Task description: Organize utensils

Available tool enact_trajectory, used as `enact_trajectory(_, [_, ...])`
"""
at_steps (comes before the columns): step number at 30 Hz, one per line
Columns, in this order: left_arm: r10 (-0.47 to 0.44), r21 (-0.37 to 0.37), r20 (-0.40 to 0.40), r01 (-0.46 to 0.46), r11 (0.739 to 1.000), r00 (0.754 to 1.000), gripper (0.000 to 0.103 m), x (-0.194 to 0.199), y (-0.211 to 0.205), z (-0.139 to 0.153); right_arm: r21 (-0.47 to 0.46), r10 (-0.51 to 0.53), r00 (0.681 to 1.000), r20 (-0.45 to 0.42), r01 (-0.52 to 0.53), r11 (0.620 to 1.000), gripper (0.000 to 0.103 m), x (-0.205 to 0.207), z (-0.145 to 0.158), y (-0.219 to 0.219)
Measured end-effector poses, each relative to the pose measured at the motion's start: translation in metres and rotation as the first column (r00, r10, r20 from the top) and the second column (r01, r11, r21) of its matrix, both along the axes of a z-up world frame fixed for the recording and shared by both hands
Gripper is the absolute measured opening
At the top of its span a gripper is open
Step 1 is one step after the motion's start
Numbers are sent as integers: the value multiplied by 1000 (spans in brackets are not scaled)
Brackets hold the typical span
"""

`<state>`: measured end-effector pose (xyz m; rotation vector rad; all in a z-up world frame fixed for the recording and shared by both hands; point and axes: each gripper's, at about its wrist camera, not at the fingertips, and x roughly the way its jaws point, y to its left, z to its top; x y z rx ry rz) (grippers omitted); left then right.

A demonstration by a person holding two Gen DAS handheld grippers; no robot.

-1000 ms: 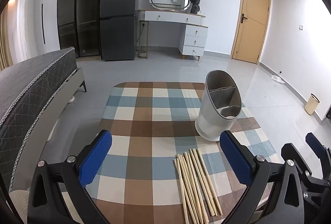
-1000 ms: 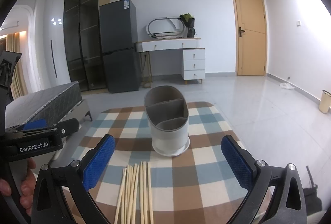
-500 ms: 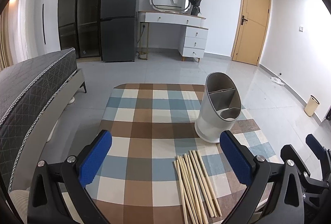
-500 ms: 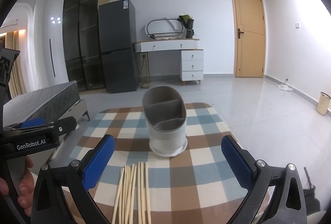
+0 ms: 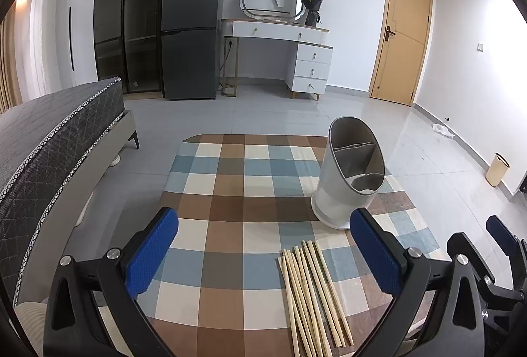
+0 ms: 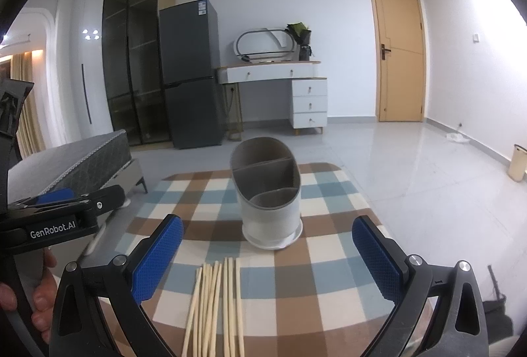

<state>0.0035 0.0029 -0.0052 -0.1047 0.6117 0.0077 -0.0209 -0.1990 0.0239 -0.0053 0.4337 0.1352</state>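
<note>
Just chopsticks (image 6: pixel 215 304) before holder (image 6: pixel 268 192)

The chopsticks (image 6: pixel 215 304) look like pale bare wood, matt. The utensil holder (image 6: pixel 268 192) is smooth matt plastic (grey inside, white outside). A checked cloth (image 5: pixel 230 192) covers the bench. The fingers (image 6: pixel 158 258) carry blue knurled pads; the floor tiles (image 6: pixel 411 179) are glossy.

A brown, blue and cream checked tablecloth (image 5: pixel 230 192) carries pale chopsticks (image 5: pixel 309 291) and a grey holder (image 5: pixel 346 189).
</note>
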Motion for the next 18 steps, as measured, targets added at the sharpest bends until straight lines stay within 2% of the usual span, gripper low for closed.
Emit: enact_trajectory(18, [0,-4,-4,0,1000,1000,101,0,1,-1,-4,-5,1000,2,5,1000,103,1,1,2])
